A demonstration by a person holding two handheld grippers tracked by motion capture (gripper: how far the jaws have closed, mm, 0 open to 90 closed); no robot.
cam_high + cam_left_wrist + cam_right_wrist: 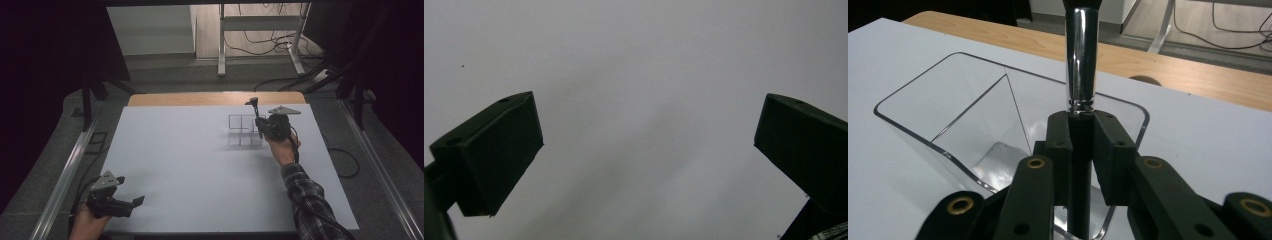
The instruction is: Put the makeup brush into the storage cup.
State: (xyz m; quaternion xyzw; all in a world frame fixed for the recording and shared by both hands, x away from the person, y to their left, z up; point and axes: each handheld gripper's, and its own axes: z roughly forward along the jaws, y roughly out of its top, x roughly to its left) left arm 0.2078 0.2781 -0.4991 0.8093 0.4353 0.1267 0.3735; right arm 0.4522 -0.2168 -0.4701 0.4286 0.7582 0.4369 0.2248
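Your right hand-held gripper (pixel 1081 150) has its jaws clamped narrow on a makeup brush (pixel 1081 65): the two black pads press on the dark handle from either side, just below the shiny chrome ferrule. The brush stands upright in the grip, ferrule rising straight above the jaws, and its dark top runs off the upper edge of the right gripper view. In the high view that same right hand-held gripper (pixel 261 124) sits at the far right part of the bench (pixel 200 165), with the brush (pixel 255 107) sticking up from it and its bristle end tilted slightly to the left.

Just under and behind the jaws is a clear acrylic organizer (pixel 973 125), open at the top, with a thin divider splitting it into compartments. The handle's lower end drops in at the organizer's near rim; whether it touches the floor of the compartment cannot be told. From above, the organizer (pixel 240 131) lies directly left of your right hand (pixel 283 148), touching or nearly touching the gripper.

Your left hand-held gripper (pixel 649 150) is spread wide with nothing between its jaws, facing the bare white bench surface. In the high view it (pixel 131 204) rests at the near left corner, well apart from the organizer.
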